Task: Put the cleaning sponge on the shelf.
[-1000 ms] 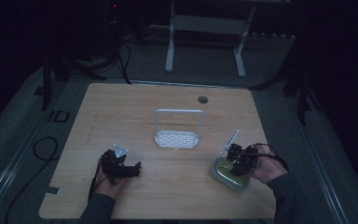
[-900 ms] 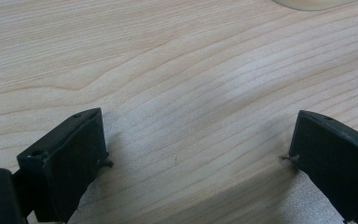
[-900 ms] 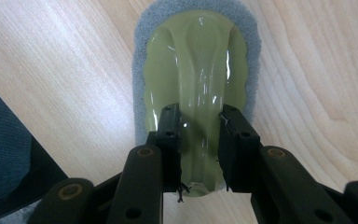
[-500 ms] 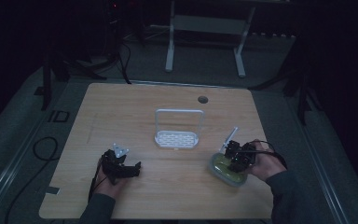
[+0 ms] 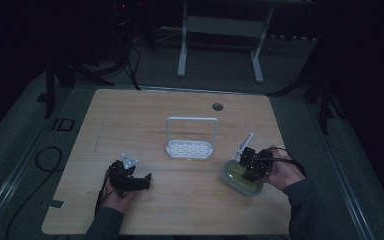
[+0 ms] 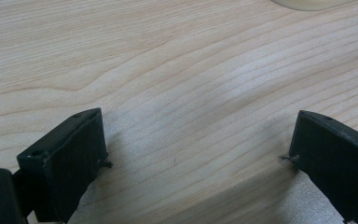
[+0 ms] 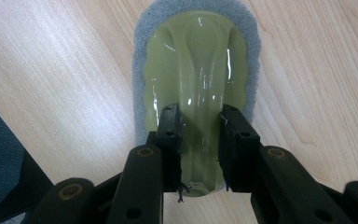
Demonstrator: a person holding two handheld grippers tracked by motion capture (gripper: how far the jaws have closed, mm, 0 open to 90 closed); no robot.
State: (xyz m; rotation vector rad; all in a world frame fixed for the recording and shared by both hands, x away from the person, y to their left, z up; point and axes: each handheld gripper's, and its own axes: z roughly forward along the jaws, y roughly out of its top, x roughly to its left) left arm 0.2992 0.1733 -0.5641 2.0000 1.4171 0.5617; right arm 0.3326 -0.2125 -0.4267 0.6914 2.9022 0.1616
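Right gripper (image 7: 199, 135) pinching raised handle of green scrubber (image 7: 196, 70), scrubber flat on table (image 5: 145, 115) at right front. Left gripper (image 6: 200, 154) jaws spread wide, nothing between, low over bare wood. White rack (image 5: 190, 148) mid-table.

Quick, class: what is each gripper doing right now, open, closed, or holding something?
Left gripper: open, holding nothing, over the bare table.
Right gripper: closed on the raised handle of the green scrubbing pad.
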